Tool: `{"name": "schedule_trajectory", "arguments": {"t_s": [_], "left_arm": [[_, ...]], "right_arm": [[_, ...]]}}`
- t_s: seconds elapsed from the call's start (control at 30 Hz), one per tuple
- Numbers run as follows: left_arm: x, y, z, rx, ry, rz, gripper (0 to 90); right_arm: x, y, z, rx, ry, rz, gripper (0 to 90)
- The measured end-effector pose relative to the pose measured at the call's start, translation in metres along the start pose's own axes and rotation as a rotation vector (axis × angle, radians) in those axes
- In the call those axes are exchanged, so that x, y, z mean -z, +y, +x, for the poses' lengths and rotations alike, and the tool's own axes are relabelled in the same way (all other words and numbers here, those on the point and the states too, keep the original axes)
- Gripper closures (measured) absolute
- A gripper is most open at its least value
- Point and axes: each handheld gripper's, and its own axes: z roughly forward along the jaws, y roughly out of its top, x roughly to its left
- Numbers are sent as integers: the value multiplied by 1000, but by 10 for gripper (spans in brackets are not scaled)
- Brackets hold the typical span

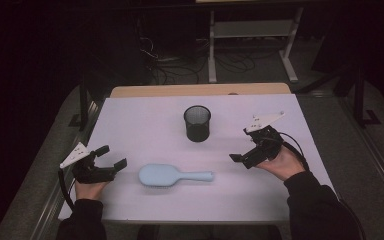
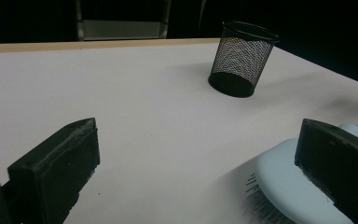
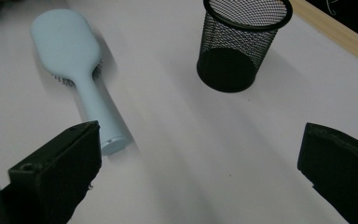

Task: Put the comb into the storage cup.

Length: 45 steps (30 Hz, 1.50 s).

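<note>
A pale blue hairbrush (image 1: 172, 175) is lying bristles-down on the white surface (image 1: 145, 125), near the front edge, w/ its handle pointing toward the person's right. The left gripper (image 1: 111, 157) is sitting just beside the brush head, jaws standing wide apart, holding nothing; in the left gripper view the brush head is showing partly behind one jaw. The right gripper (image 1: 241, 152) is hovering near the handle end but apart from it, jaws also gaping wide, nothing btwn them. A black mesh pen cup (image 1: 197, 123) is standing upright behind the brush, approx. mid-surface.
</note>
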Motion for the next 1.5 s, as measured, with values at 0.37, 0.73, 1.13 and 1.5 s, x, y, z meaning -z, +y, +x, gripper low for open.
{"name": "schedule_trajectory", "arguments": {"t_s": [0.37, 0.73, 1.13, 1.5], "left_arm": [[0, 0, 0, -4, -1, 3, 0], [-1, 0, 0, -6, -2, 3, 0], [-1, 0, 0, -8, -4, 7, 0], [-1, 0, 0, -9, -5, 8, 0]], "right_arm": [[-13, 11, 8, 40, 32, 30, 0], [-25, 21, 15, 75, 60, 63, 0], [-37, 30, 22, 105, 92, 82, 0], [-48, 40, 30, 138, 119, 100, 0]]}}
